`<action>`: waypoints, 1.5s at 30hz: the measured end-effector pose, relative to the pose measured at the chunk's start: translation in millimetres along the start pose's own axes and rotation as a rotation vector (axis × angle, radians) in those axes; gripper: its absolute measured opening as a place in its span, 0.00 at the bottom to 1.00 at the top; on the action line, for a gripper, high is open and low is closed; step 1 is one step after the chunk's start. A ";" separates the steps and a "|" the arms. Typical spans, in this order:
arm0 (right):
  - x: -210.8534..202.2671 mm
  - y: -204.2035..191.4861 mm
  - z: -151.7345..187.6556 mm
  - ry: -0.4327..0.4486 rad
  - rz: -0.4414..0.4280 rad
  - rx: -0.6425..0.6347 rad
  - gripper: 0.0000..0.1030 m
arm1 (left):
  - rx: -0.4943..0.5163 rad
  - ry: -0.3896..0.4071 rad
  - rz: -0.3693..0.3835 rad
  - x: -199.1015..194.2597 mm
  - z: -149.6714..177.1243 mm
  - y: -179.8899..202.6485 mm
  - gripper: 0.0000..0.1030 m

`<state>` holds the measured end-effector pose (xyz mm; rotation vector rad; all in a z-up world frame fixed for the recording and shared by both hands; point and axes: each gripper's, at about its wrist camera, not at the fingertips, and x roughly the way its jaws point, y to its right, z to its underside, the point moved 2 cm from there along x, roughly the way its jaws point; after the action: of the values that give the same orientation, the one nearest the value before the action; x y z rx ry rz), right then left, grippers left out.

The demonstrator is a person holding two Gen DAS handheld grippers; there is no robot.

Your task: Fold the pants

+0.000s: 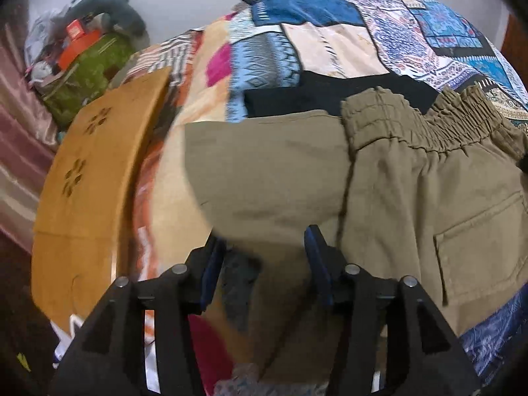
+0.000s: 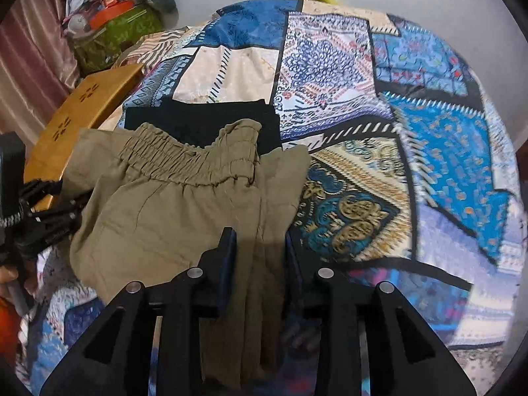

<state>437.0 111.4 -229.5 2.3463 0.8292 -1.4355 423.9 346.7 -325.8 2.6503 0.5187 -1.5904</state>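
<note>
Olive khaki pants (image 1: 396, 178) with an elastic waistband lie folded over on a patchwork bedspread (image 1: 330, 39). My left gripper (image 1: 264, 247) hovers over the left part of the pants, jaws apart, nothing clearly between them. In the right wrist view the pants (image 2: 171, 204) lie left of centre, waistband (image 2: 184, 158) away from me. My right gripper (image 2: 260, 247) has a bunched fold of the pants' cloth running between its fingers; the jaws look partly closed on it. The left gripper (image 2: 39, 211) shows at the left edge beside the pants.
A folded black garment (image 2: 198, 118) lies just beyond the waistband. An orange-brown wooden board (image 1: 89, 178) lies at the bed's left edge. A green box with clutter (image 1: 85, 66) stands at the far left by a pink curtain. The bedspread (image 2: 429, 165) extends right.
</note>
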 end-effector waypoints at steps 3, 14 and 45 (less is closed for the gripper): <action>-25.8 -4.3 5.3 0.032 0.023 -0.008 0.27 | 0.016 0.019 0.006 -32.6 5.3 -3.8 0.49; -182.7 -54.2 42.3 0.353 -0.050 0.006 0.35 | -0.026 0.344 0.144 -251.8 40.4 -17.6 0.49; -412.0 -135.5 188.6 0.983 0.052 0.021 1.00 | -0.114 0.917 0.130 -527.2 213.1 -3.4 1.00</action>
<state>77.0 -10.5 52.1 3.0260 0.9185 -0.1715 13.5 167.1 24.5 3.0926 0.3888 -0.2193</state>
